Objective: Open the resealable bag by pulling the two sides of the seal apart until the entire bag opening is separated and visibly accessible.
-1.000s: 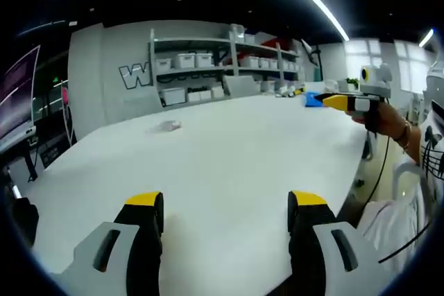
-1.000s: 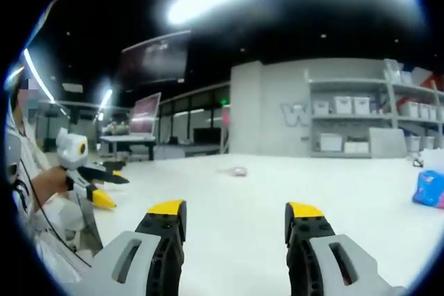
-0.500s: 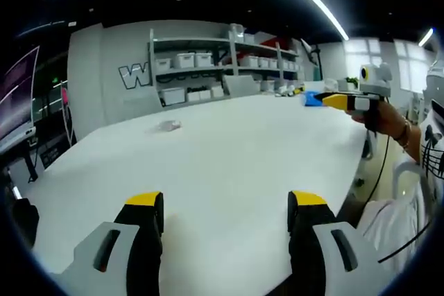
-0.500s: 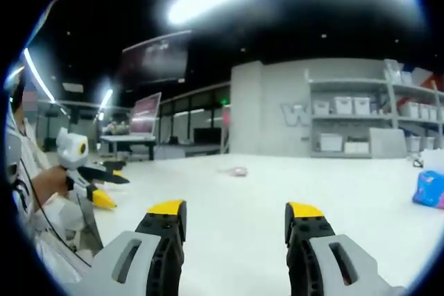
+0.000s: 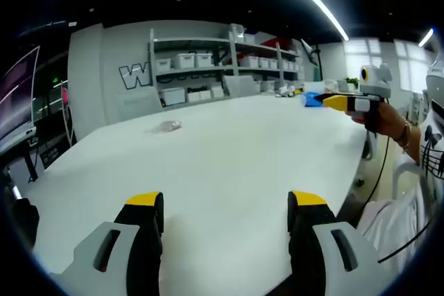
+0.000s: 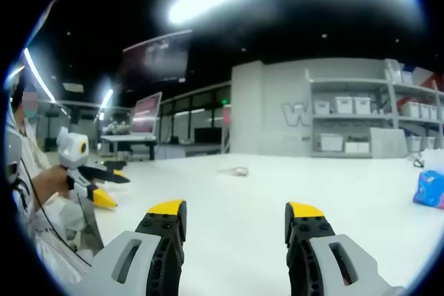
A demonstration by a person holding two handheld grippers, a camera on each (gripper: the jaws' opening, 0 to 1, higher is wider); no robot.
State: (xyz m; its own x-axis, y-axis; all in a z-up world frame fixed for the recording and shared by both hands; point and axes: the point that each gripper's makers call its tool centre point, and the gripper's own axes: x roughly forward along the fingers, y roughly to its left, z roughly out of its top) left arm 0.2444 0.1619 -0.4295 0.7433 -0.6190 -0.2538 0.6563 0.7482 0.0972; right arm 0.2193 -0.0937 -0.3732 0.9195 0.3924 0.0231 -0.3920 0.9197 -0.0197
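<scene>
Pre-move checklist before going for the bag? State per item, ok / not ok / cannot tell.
1. Left gripper open and holding nothing: ok, jaws stand apart over the white table.
2. Right gripper open and holding nothing: ok.
3. Bag located: cannot tell for sure; a small pale object lies far across the table, too small to identify as the bag.
4. Seal state, shut or open: cannot tell.
5. Path from both grippers to that object free of things: ok, bare tabletop in between.
6. Neighbours near the target: ok; the blue item lies well apart, toward the table's far end.
</scene>
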